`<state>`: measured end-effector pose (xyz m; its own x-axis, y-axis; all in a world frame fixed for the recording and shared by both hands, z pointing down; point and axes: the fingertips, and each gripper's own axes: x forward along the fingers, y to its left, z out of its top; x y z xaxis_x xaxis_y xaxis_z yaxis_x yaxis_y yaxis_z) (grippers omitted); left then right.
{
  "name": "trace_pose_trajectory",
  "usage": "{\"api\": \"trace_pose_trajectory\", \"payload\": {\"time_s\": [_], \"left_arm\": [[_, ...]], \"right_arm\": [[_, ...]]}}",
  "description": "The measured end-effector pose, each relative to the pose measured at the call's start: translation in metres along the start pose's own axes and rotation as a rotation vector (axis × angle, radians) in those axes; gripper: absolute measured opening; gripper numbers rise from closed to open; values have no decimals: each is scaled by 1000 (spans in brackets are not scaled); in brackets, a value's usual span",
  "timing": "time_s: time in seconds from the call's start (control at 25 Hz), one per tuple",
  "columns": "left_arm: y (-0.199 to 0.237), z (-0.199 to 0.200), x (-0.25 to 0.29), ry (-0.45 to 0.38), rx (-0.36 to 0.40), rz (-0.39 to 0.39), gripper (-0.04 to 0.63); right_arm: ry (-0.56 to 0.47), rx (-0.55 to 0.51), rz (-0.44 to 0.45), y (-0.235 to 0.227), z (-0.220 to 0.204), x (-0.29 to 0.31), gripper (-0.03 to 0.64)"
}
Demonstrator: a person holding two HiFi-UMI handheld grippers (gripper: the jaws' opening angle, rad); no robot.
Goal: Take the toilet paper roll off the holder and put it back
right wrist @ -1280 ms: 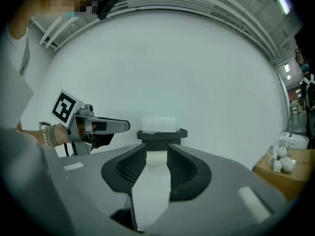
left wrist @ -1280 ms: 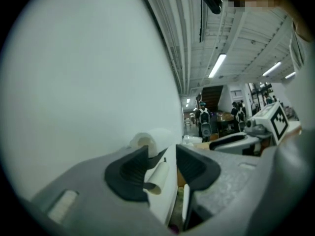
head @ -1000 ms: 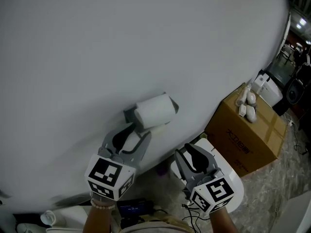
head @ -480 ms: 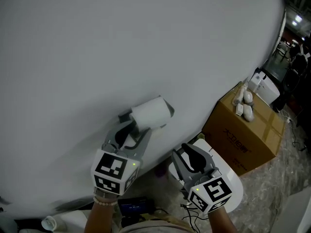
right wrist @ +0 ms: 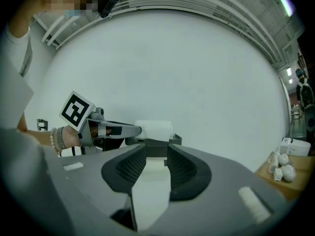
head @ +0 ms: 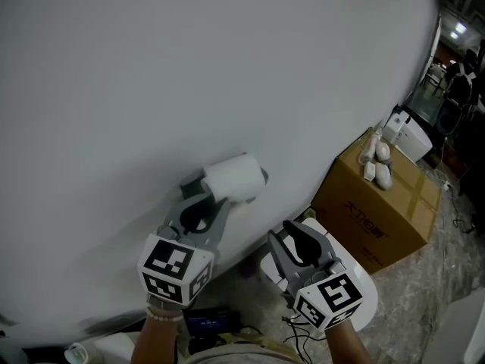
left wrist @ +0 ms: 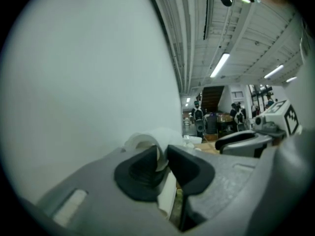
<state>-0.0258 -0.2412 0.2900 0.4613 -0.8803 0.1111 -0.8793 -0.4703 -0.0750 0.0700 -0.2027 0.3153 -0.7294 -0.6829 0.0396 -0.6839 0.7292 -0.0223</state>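
Note:
A white toilet paper roll (head: pixel 233 177) sits on a grey wall holder (head: pixel 191 186) against the white wall. My left gripper (head: pixel 204 197) is at the roll's left end. Its jaws have just been closing, and they now pinch the edge of the roll (left wrist: pixel 147 142) between the black pads (left wrist: pixel 142 168). In the right gripper view the roll (right wrist: pixel 154 130) rests on its holder (right wrist: pixel 162 142), with the left gripper (right wrist: pixel 132 130) reaching in from the left. My right gripper (head: pixel 295 235) hangs lower right of the roll, level and open, its jaws (right wrist: pixel 156 165) holding nothing.
A brown cardboard box (head: pixel 379 220) stands at the right by the wall, with small white items (head: pixel 377 162) on top. A white appliance (head: pixel 409 133) sits behind it. A white rounded fixture (head: pixel 360 280) lies below my right gripper. People stand far off (left wrist: pixel 199 116).
My left gripper moved forward to the roll's left end and its jaws narrowed onto the roll's edge. The right gripper has stayed in place.

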Motion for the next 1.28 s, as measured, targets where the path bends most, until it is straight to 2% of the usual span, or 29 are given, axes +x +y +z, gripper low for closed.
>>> {"api": "trace_pose_trajectory", "payload": {"time_s": [0.24,0.48,0.8,1.0,1.28], "left_arm": [[0,-1,2,-9,10,-13,57],[-4,4,-2,-38,23,-23,54],[-5,13,-13,-93,52,-34,51],[-13,21,-21,-107,80,-80,51],[-22,24,-33,-121,102,-153,51]], "right_arm": [[-21,-1,79,-2,7,19,143],[-31,-53,102,-4,19,36,170],[-52,-23,149,-2,29,54,191],[-62,3,213,0,36,58,224],[-70,61,276,6,39,59,224]]}}
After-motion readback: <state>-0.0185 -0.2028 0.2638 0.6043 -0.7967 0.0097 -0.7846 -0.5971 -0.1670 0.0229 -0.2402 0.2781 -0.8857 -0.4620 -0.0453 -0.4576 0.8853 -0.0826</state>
